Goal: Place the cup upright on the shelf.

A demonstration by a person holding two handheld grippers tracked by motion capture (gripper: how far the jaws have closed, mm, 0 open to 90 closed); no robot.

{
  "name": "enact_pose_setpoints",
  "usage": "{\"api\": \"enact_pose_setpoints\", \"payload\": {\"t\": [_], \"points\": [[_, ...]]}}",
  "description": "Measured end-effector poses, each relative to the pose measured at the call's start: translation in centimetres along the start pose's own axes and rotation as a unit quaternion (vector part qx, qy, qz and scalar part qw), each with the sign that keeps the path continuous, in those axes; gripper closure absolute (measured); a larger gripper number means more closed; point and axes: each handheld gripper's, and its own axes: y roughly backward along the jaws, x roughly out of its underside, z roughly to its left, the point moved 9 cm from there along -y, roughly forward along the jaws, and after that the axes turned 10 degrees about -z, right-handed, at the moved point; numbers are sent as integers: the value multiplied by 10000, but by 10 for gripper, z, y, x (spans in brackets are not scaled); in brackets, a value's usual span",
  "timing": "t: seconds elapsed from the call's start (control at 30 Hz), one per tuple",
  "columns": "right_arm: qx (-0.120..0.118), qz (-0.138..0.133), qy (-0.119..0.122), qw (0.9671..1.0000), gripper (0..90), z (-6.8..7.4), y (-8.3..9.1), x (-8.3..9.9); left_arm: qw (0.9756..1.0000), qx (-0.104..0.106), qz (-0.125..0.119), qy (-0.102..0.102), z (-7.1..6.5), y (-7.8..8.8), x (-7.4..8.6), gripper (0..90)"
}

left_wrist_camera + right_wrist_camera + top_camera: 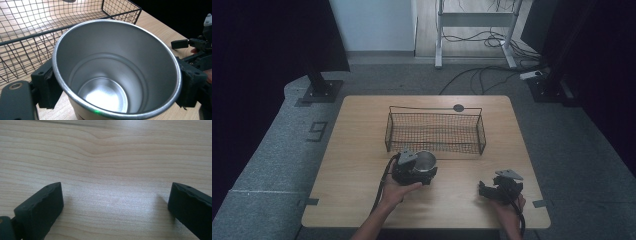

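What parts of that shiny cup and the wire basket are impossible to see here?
- Metal cup: outer wall and base, left gripper view, cut off by the bottom edge and hidden behind its rim.
- Wire basket: far side, same view, cut off by the top edge.
- Cup in the high view: too small, partly behind the left gripper.

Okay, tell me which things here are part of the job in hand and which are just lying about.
In the job:
- shiny round metal cup, clamped in the left gripper
- black wire mesh basket, just behind the cup

Lying about:
- small dark round disc on the light wooden table
- right gripper, open, idle
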Motion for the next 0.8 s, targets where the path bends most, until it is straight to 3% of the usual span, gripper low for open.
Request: {"api": "enact_pose_setpoints", "payload": {"t": [0.8], "points": [[0,1,0,10000,0,0,0,0,9998,-158,-1,-116,10,-3,-11,137]]}}
